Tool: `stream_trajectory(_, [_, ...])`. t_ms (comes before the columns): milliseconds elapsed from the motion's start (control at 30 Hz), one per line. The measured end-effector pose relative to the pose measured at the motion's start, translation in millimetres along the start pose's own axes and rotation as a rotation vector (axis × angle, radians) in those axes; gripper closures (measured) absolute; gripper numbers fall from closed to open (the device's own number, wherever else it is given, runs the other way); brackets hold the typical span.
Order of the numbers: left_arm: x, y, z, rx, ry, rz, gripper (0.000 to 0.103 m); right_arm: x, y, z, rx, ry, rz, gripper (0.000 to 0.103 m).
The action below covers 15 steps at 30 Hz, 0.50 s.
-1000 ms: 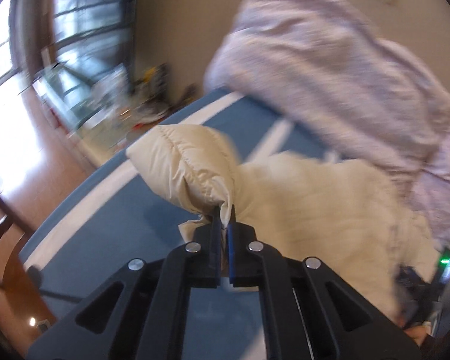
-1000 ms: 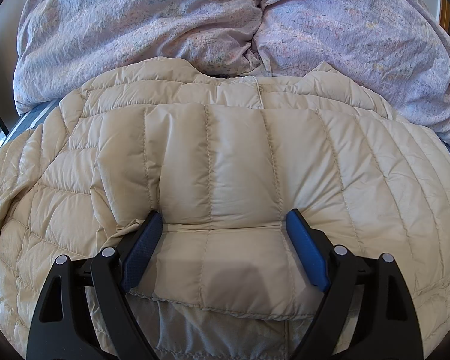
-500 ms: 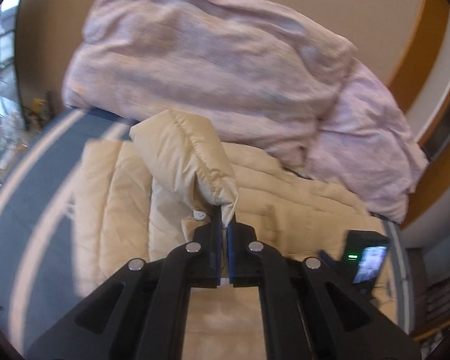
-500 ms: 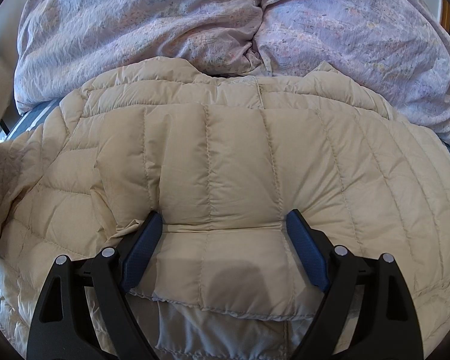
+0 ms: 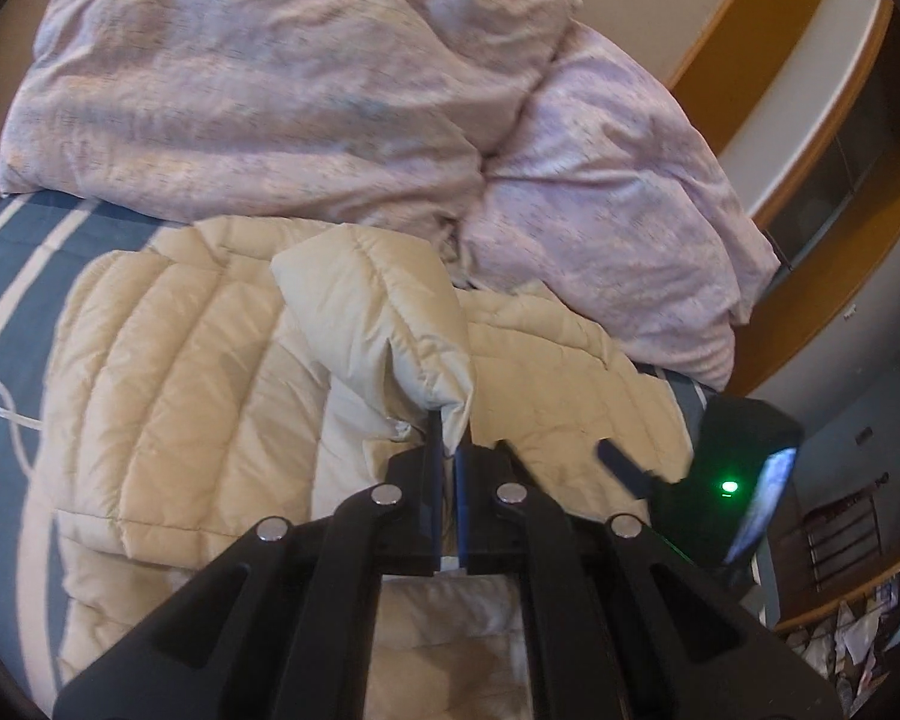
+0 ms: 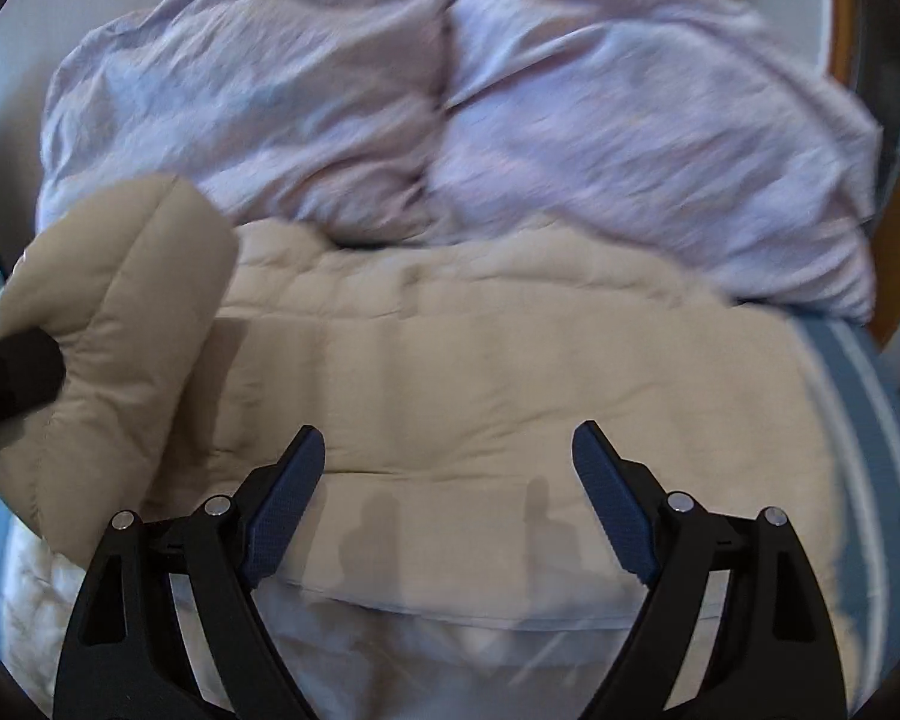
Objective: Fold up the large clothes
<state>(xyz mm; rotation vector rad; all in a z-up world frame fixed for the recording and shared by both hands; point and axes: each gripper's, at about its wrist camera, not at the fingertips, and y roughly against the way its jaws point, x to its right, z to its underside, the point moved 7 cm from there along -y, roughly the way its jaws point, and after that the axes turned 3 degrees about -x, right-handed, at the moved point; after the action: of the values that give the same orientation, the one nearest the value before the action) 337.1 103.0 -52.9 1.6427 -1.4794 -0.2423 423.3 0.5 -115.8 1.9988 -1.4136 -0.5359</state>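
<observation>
A cream quilted down jacket lies spread on a blue striped bed. My left gripper is shut on the cuff of the jacket's sleeve and holds it lifted over the jacket's body. In the right wrist view the jacket fills the middle, with the lifted sleeve at the left and the left gripper's black tip beside it. My right gripper is open and empty, raised a little above the jacket's lower part. The right gripper also shows at the right of the left wrist view.
A crumpled lilac duvet is heaped at the head of the bed, also in the right wrist view. The blue sheet with white stripes shows at the left. A white cord lies on it. A wooden frame stands at the right.
My left gripper has carried the sleeve from the left edge inward over the jacket's body. My right gripper has lifted up and back from the jacket, still open.
</observation>
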Motion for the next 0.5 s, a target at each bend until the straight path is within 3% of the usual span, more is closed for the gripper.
stream_trajectory(333, [43,-54,32,-0.134,-0.032,0.067,0.095,70,5,4,0.007,-0.085,0.104,0.017])
stream_trajectory(500, [42,-42,29,-0.110,-0.044,0.085,0.058,80,10,4,0.020,-0.106,0.102,0.019])
